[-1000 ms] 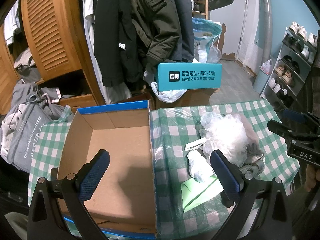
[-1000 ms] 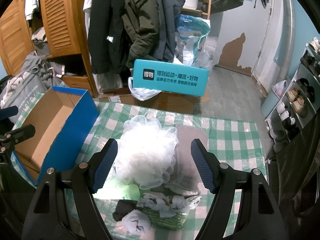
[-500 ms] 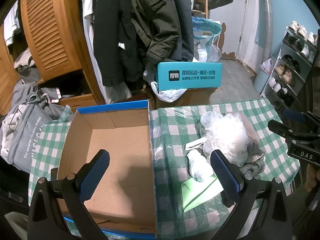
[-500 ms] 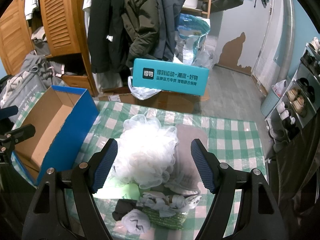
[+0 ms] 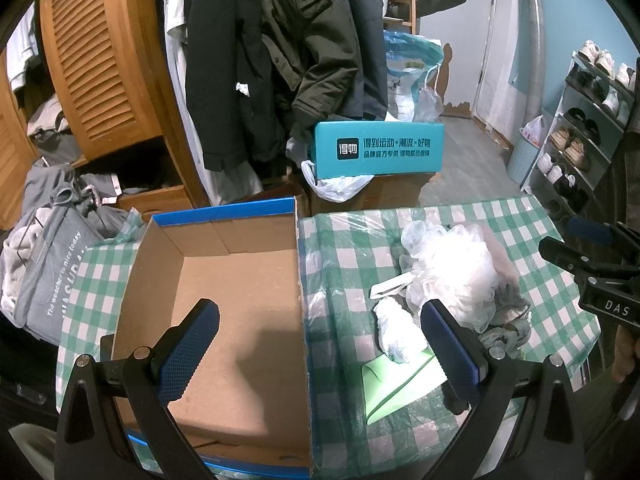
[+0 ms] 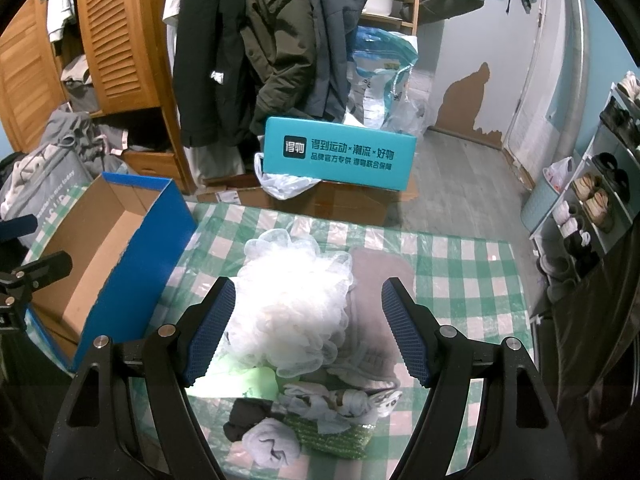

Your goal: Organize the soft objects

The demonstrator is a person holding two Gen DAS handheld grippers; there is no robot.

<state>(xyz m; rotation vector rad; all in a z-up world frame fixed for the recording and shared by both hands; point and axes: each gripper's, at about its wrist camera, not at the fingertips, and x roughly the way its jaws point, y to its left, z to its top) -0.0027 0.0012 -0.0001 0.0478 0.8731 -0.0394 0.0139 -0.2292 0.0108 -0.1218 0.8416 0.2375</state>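
1. Green-and-white checked cloth is covering the table [image 5: 516,216] we are working at, with hanging coats [image 6: 276,40] and a louvred wooden wardrobe [image 5: 96,68] standing behind it.
2. We are holding the left tongs [image 5: 320,346] wide apart over the open cardboard box [image 5: 240,296], nothing sitting between the pads; the box's long axis is running away from us, its blue rim just beside the pile.
3. We are holding the right tongs [image 6: 308,330] apart as well, straddling the white mesh bath pouf [image 6: 294,304] without pressing it.
4. The pouf is lying on the table right of the box, resting against a grey folded cloth [image 6: 378,312] whose long side is pointing away from us.
5. Nearer us, a pale green sheet [image 5: 400,384], a white balled item [image 5: 396,332], rolled socks [image 6: 272,442] and a green woven basket [image 6: 340,436] are crowding together.
6. Compared with a second ago, we are seeing nothing shifting: both tongs and every object are keeping their places.
7. We are reading "DAS" on the right tongs' body in the left view, Chinese print on the teal box [image 6: 340,152], and "nice today" on a grey bag [image 5: 52,276].
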